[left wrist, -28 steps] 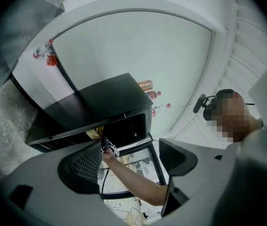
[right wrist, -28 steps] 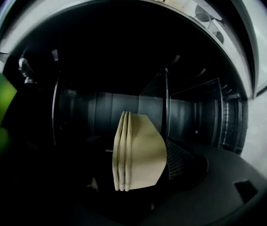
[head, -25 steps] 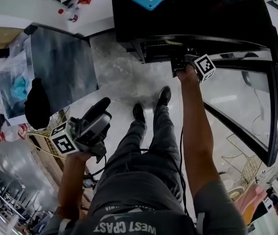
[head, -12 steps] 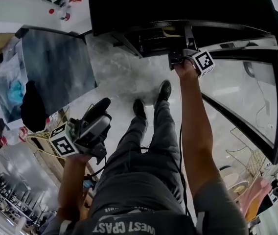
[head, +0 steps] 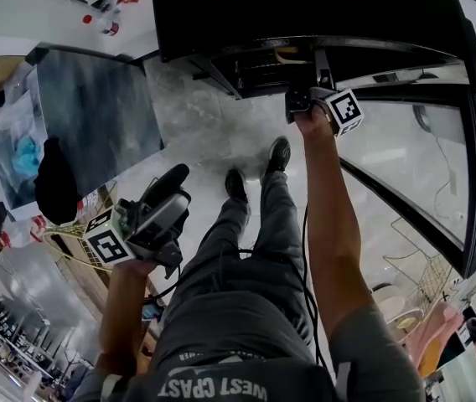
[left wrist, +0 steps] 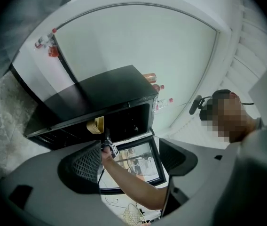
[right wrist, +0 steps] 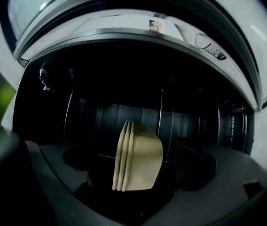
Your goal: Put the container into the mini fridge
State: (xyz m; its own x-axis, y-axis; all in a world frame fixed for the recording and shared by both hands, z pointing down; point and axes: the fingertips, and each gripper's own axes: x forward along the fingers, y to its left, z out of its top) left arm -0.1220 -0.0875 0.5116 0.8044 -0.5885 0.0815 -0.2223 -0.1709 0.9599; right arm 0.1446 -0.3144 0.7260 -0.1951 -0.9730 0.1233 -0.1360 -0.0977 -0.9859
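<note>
Head view: my right gripper (head: 299,100) reaches into the mouth of the open black fridge (head: 322,15), where the container (head: 287,57) shows just inside the front edge. My left gripper (head: 169,189) hangs back over the floor (head: 213,132).

Left gripper view: its fingers (left wrist: 82,166) stand apart, holding nothing.

Right gripper view: the fingers (right wrist: 197,166) have just been opening and stand clear on either side of the tan container, which stands on edge inside the fridge.
</note>
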